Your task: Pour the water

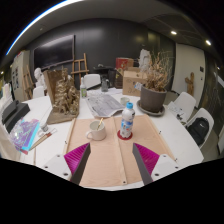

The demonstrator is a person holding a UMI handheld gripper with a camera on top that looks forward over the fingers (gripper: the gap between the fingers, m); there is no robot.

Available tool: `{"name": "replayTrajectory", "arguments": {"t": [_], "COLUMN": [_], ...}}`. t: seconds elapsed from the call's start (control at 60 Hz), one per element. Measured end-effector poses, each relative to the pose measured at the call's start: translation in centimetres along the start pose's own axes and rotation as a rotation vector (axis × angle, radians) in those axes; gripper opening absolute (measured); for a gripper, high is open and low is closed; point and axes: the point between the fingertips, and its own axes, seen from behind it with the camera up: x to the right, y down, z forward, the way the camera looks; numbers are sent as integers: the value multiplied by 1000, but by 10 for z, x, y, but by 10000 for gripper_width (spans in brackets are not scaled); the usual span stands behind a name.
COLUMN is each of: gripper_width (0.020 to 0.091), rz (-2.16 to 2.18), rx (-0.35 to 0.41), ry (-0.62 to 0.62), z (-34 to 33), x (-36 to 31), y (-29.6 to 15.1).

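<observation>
Gripper view: spread claw hovering short of a bottle and a cup on a white table.

The gripper (111, 162) has its fingers apart with nothing between them, the magenta pads (75, 155) facing inward over a tan mat (112, 150). At 12 o'clock just beyond the fingers stands an upright water bottle (126, 120) with a blue label and white cap; a white cup (97, 129) sits just beside it at 11 o'clock. A potted dry plant (155, 90) stands farther off at 1 o'clock on the table (185, 135).

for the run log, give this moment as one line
gripper open, empty | water bottle upright on mat, ahead | cup left of bottle | pouring not begun
</observation>
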Motion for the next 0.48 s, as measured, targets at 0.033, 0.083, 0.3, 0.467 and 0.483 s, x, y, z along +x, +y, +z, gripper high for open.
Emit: {"name": "replayTrajectory", "arguments": {"t": [0.033,0.083,0.3,0.467,0.483], "gripper_width": [857,860,855,854,852], "rz": [-5,-16,-54,-87,-84], "rx": [-9,-17,-28,-23,-27], "ry": [4,3,-4,8,3], "z": [-13,-29,-64,-70,-70], "x": [-4,-11,-20,-17,-18], "y": [4,9,25,32,34]}}
